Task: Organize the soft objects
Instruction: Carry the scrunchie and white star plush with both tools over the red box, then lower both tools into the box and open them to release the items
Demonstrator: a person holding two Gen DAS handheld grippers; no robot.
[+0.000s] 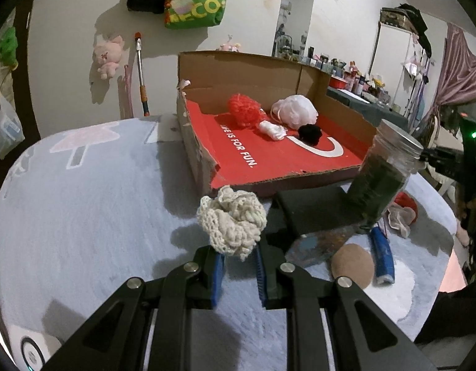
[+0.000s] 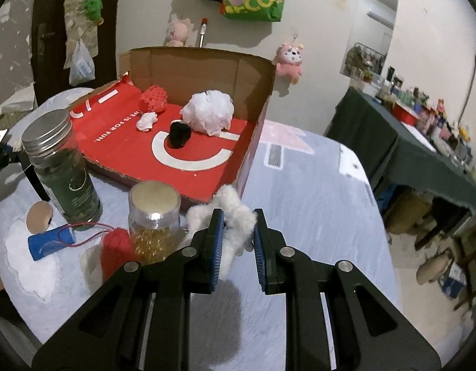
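Note:
A red-lined cardboard box lies open on the table. It holds a red pom, a white mesh puff, a small white cloth and a black pom. My left gripper is shut on a cream crocheted cloth, held in front of the box's near edge. My right gripper holds a white cotton tuft between its pads, near the box's front right corner.
A dark green jar with a metal lid stands by the box. A clear jar of amber beads, a red yarn piece, a blue cylinder with wires and a tan disc lie on the blue tablecloth.

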